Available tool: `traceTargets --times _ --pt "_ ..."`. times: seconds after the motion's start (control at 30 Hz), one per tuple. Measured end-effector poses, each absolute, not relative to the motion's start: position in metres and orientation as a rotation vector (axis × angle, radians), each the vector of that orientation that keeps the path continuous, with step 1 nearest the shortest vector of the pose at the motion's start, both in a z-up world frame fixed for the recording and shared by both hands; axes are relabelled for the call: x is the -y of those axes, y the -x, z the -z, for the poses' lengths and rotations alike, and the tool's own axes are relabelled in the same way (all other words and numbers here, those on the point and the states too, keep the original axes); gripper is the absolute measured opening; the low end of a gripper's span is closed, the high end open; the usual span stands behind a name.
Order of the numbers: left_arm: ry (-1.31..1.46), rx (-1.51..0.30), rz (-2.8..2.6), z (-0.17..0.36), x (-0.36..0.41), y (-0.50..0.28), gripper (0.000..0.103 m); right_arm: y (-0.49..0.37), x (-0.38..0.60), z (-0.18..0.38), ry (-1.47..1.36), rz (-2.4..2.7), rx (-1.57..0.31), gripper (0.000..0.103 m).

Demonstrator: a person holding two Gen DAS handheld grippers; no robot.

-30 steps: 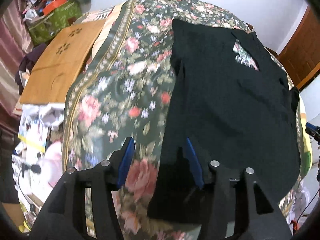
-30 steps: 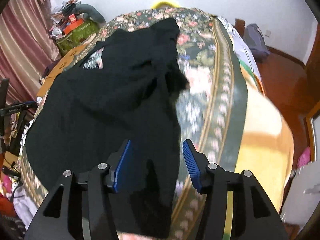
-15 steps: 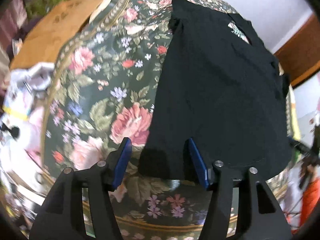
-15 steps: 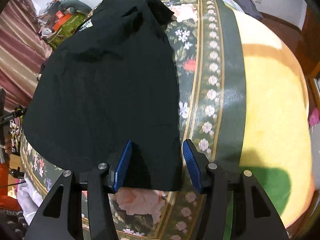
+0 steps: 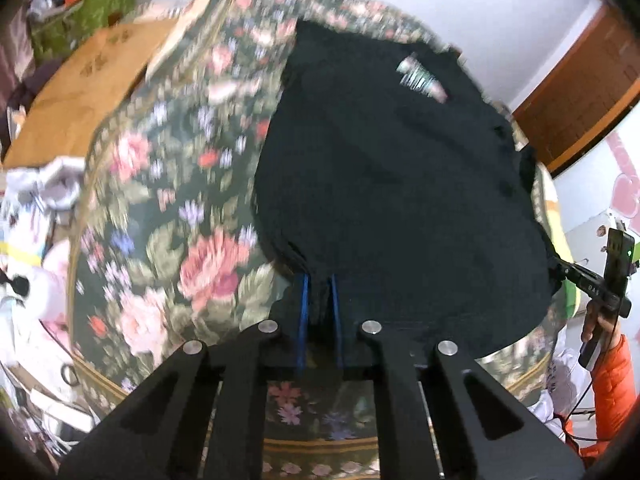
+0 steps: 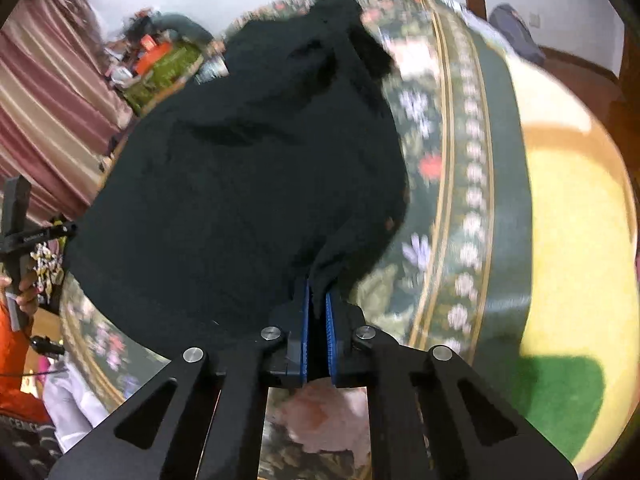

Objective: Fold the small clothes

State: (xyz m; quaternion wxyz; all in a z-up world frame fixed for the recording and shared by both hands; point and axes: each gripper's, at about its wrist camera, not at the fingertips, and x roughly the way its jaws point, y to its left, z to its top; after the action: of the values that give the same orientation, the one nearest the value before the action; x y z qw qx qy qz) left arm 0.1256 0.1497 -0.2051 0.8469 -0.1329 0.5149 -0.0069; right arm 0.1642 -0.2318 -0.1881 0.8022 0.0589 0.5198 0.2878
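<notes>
The black garment lies spread on the floral blanket covering the bed. The left gripper has just been closing; its blue pads now pinch the garment's near hem at one corner. The right gripper has likewise just been closing and clamps the opposite near corner, fabric bunched between its pads. A printed label shows at the garment's far end. A cardboard box sits beyond the blanket's left edge.

— What carries it all?
— A bed under a dark green floral blanket, gold-banded at the edge.
— And on it?
— A black garment, spread with its near hem bunched up.
</notes>
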Motion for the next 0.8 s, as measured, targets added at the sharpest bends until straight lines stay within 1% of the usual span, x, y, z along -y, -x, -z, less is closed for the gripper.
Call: traceTargets --times 0.23,0.5,0.67,0.8 --pt "0.238 -0.87 0.015 0.117 -0.148 -0.136 0.009 -0.186 0.237 0.111 -0.138 -0.632 -0.921 0.006" --pt "0.209 -0.689 0.0 0.035 -0.145 -0.164 0.009 -0.202 0.229 0.022 -0.083 -0.639 -0.686 0.006" --pt "0.18 -0.617 -0.034 -0.001 -0.143 -0.193 0.009 -0.227 0.225 -0.008 -0.069 -0.611 -0.602 0.006" --pt "0.184 -0.625 -0.063 -0.006 -0.147 -0.228 0.009 -0.255 0.216 -0.01 -0.062 -0.586 -0.604 0.006"
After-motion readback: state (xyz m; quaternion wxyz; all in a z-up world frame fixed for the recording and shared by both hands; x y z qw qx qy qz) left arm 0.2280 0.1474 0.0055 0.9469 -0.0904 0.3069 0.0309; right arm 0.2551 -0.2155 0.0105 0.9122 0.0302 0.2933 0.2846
